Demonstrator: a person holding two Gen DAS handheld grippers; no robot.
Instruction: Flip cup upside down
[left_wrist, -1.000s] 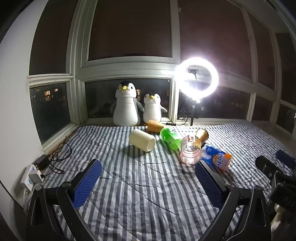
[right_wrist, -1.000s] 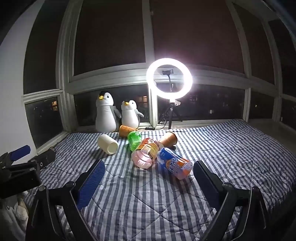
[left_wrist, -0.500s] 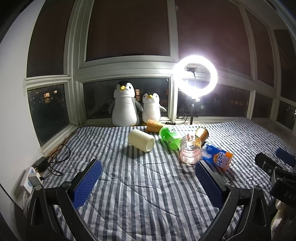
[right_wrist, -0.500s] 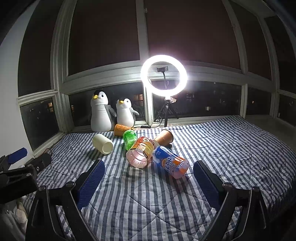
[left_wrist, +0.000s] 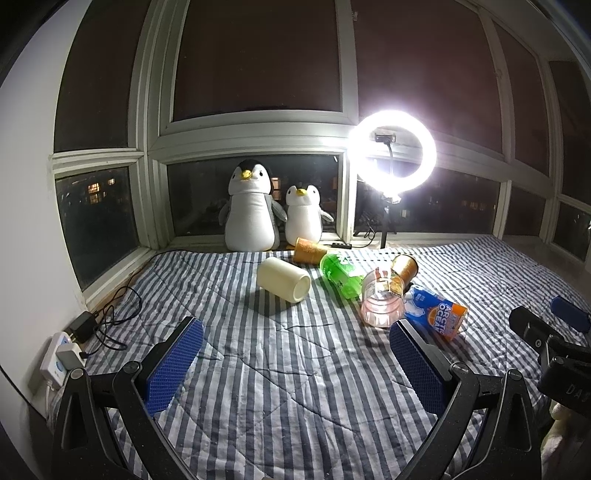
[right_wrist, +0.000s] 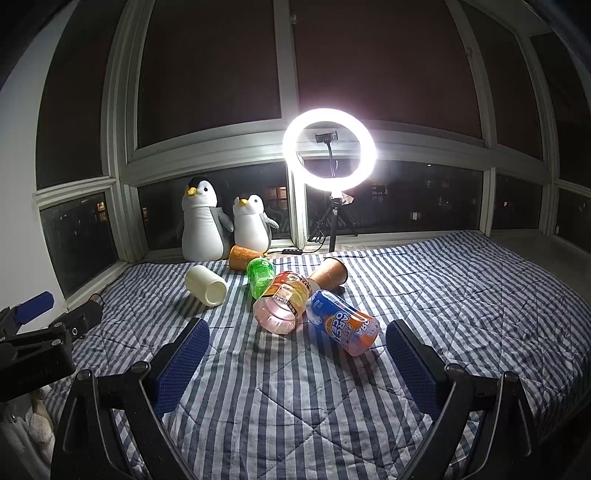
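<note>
A cream cup (left_wrist: 283, 279) lies on its side on the striped quilt, open end toward me; it also shows in the right wrist view (right_wrist: 205, 285). Two orange paper cups lie farther back, one by the penguins (left_wrist: 309, 250) and one right of the bottles (left_wrist: 404, 267). My left gripper (left_wrist: 295, 363) is open and empty, hovering over the quilt well short of the cream cup. My right gripper (right_wrist: 297, 363) is open and empty, just short of the bottles. The right gripper's fingers (left_wrist: 532, 328) show at the left view's right edge.
A green bottle (left_wrist: 340, 273), a pink bottle (left_wrist: 380, 301) and a blue-orange bottle (left_wrist: 437, 317) lie clustered right of the cream cup. Two plush penguins (left_wrist: 253, 214) and a lit ring light (left_wrist: 392, 151) stand at the window. A power strip with cables (left_wrist: 64, 354) lies at the left edge.
Both views have shifted slightly; the objects sit a little differently in frame. Both grippers stay open. Nothing on the quilt has moved.
</note>
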